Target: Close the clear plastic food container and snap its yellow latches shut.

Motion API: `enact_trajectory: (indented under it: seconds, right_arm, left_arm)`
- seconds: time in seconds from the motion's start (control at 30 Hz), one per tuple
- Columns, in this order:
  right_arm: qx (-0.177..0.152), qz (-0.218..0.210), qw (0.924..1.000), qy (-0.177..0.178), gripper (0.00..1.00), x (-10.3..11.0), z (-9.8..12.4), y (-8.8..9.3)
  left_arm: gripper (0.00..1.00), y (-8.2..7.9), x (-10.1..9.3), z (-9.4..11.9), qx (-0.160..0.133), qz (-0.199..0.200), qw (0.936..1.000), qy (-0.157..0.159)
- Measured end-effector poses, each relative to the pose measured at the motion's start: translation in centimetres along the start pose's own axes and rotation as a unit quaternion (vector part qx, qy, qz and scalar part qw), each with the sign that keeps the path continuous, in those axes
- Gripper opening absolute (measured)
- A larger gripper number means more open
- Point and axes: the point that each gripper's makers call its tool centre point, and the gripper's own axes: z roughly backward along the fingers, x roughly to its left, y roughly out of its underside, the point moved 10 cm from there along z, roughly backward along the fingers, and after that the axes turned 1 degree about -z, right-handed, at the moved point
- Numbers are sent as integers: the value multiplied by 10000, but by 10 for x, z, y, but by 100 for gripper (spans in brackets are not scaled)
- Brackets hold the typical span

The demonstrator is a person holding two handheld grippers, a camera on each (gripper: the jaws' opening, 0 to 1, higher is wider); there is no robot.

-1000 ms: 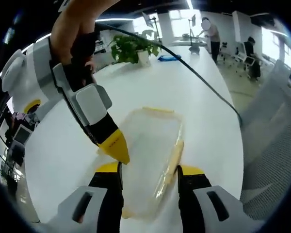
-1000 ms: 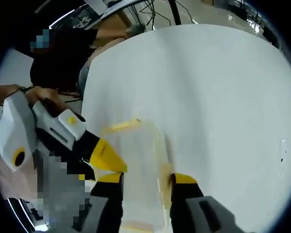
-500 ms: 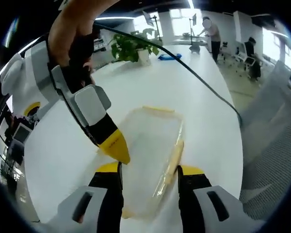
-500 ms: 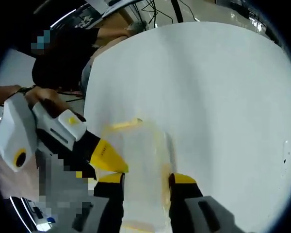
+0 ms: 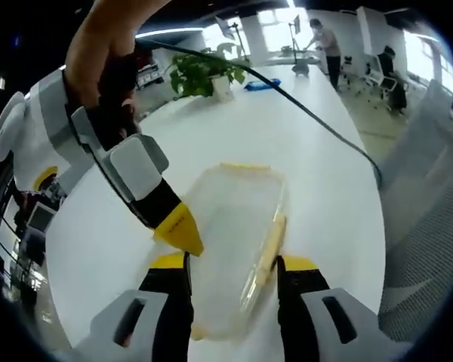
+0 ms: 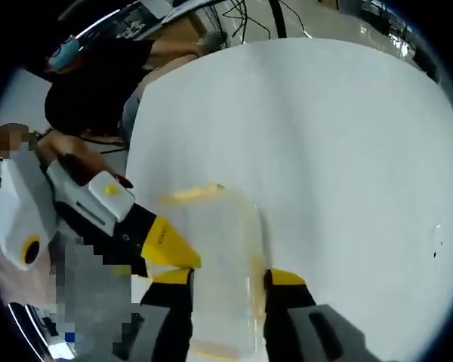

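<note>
A clear plastic food container (image 5: pixel 234 219) lies on the white table (image 5: pixel 317 151) with its lid on. One yellow latch (image 5: pixel 272 243) runs along its right side and another (image 5: pixel 245 167) sits at its far end. My left gripper (image 5: pixel 234 264) stands open with the container's near end between its jaws. My right gripper (image 5: pixel 180 230), held by a hand, comes in from the upper left, its yellow tip at the container's left edge. In the right gripper view the container (image 6: pixel 223 256) runs between the open jaws of the right gripper (image 6: pixel 230 277), and the left gripper (image 6: pixel 168 247) points at its left edge.
A black cable (image 5: pixel 317 124) trails across the table toward a potted plant (image 5: pixel 208 75) at the far end. A grey mesh chair (image 5: pixel 426 226) stands beyond the table's right edge. A person in dark clothes (image 6: pixel 98 83) is at the table's edge (image 6: pixel 132 158).
Both views have shifted slightly with the hands. The right gripper's jaws stand a little closer together than a second ago. The container has not moved.
</note>
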Motion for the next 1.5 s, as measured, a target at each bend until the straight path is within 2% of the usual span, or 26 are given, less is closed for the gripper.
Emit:
enact_trajectory:
  seconds: [0.2, 0.33, 0.4, 0.53, 0.57, 0.6, 0.97, 1.1, 1.33, 1.5]
  right_arm:
    - [-166, -92, 9998, -13, 34, 3, 1, 6]
    - [-354, -191, 9992, 40, 34, 0, 2, 10]
    - [-354, -162, 9991, 171, 34, 5, 2, 9]
    - [-287, -157, 9993, 176, 34, 2, 3, 8]
    - [-370, -41, 9991, 182, 34, 1, 2, 6]
    - [-321, -173, 9991, 200, 34, 2, 3, 8]
    - [-484, -157, 9984, 249, 35, 1, 6, 15]
    - [-593, -164, 9971, 449, 35, 5, 7, 18]
    - [-546, -64, 9953, 801, 35, 13, 9, 18]
    - [-901, -55, 9909, 994, 35, 16, 11, 26]
  left_arm:
    - [40, 1, -1, 1, -57, -79, 9999, -41]
    - [39, 3, -5, 0, -37, -249, 9994, -219]
    - [39, 3, -3, 1, -67, -189, 9996, -202]
    - [37, 4, -3, 2, -96, -184, 9995, -226]
    - [37, 5, -5, -1, -82, -205, 9994, -280]
    - [37, 8, -5, -7, -106, -128, 9995, -281]
    - [39, 10, 1, -13, -46, -117, 9997, -200]
    - [39, 7, 3, -13, 4, -134, 9997, -206]
    - [40, 5, 3, -9, 18, -145, 9997, -214]
    - [40, 3, 5, -8, 67, -213, 9996, -199]
